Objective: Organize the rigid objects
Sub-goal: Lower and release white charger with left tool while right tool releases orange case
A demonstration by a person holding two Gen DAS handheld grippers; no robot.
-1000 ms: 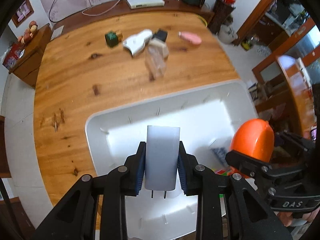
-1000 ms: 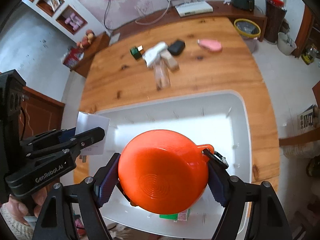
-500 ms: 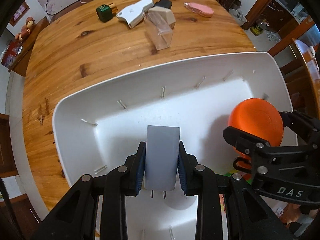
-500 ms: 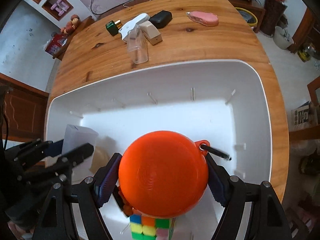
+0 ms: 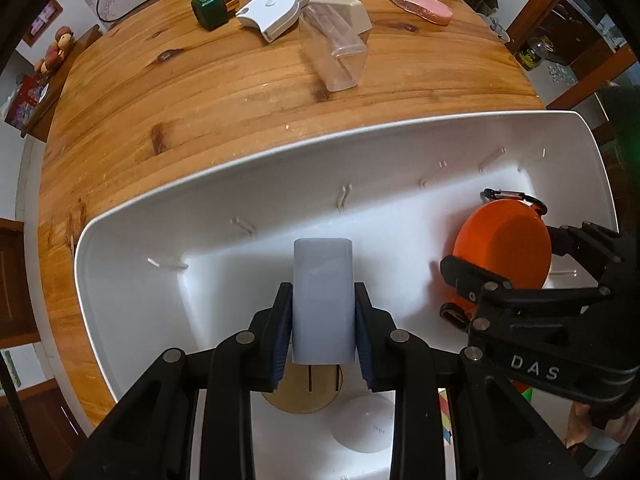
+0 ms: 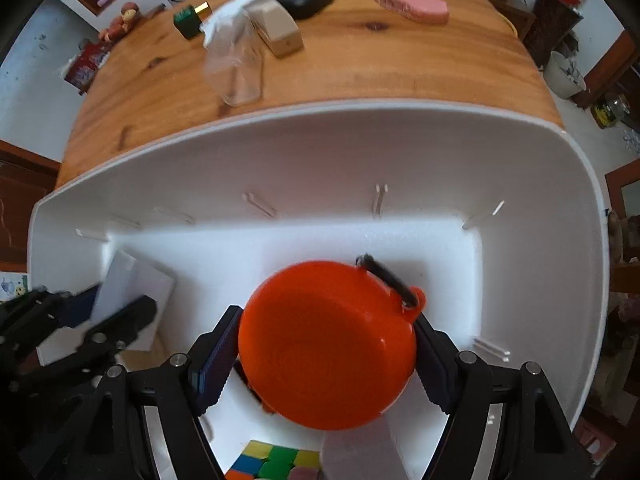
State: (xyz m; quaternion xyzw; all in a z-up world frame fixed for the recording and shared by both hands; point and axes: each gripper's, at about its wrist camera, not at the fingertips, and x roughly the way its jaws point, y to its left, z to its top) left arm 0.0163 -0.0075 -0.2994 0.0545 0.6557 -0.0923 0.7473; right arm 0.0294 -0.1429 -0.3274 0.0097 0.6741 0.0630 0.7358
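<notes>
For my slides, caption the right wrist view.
Right gripper holds an orange bowl inside the white bin.

Your bin [image 5: 280, 184] sits on the table [image 5: 200, 92], near edge. Inside it, at your left: the block [image 5: 323, 300], clamped in your left gripper [image 5: 322, 316] above a disc [image 5: 298, 394] on the floor. At your right: the round case [image 6: 326, 344], clamped in your right gripper [image 6: 320, 364], with the puzzle cube [image 6: 276, 462] below it. On the table beyond the bin: a clear container [image 5: 334, 54], a bottle [image 5: 210, 8] to its left, a packet [image 5: 424, 6] to its right.
</notes>
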